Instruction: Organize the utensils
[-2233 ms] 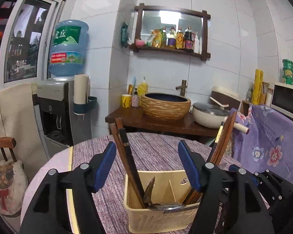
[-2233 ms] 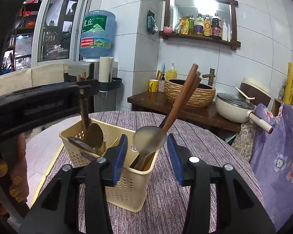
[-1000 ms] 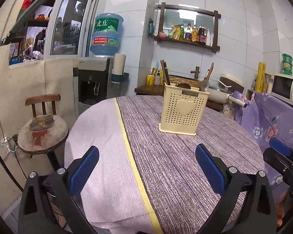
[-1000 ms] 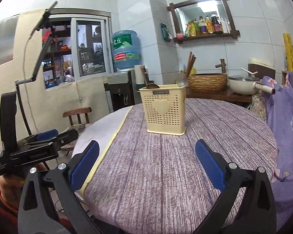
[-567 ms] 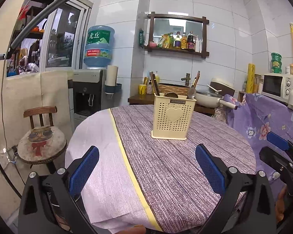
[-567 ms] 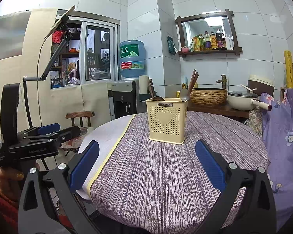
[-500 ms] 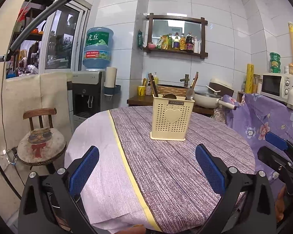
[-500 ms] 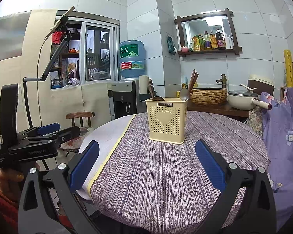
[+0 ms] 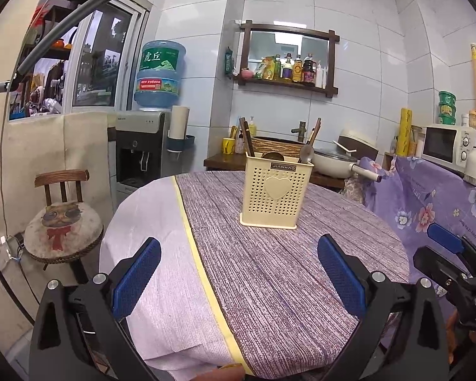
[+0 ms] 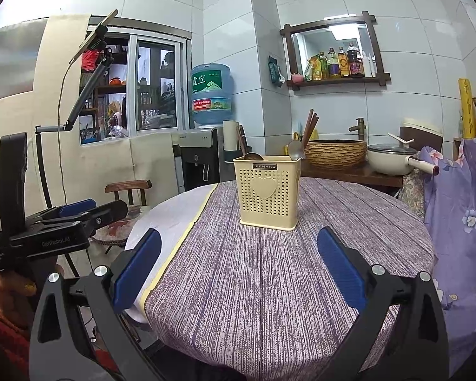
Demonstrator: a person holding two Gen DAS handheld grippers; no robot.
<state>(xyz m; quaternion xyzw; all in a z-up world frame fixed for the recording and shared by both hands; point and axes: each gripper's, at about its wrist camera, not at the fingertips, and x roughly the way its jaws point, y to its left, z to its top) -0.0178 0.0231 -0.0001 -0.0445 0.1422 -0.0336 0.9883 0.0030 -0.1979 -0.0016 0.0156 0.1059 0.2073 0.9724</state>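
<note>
A cream perforated utensil basket (image 9: 274, 190) with a heart on its front stands upright on the round table's purple cloth (image 9: 285, 270); it also shows in the right wrist view (image 10: 267, 190). Dark wooden chopsticks (image 9: 247, 138) and metal spoons (image 9: 305, 152) stick out of its top. My left gripper (image 9: 238, 273) is wide open and empty, well back from the basket at the table's near edge. My right gripper (image 10: 238, 270) is wide open and empty, also at the near edge.
A wooden stool with a cat cushion (image 9: 62, 225) stands left of the table. A water dispenser (image 9: 142, 146), a wooden counter with a woven basin (image 10: 334, 152) and a pot (image 10: 393, 158) lie behind. A floral purple cloth (image 9: 434, 203) hangs at the right.
Both grippers have pulled back from the basket to the table's near edge and opened wide. In the last half second they barely moved.
</note>
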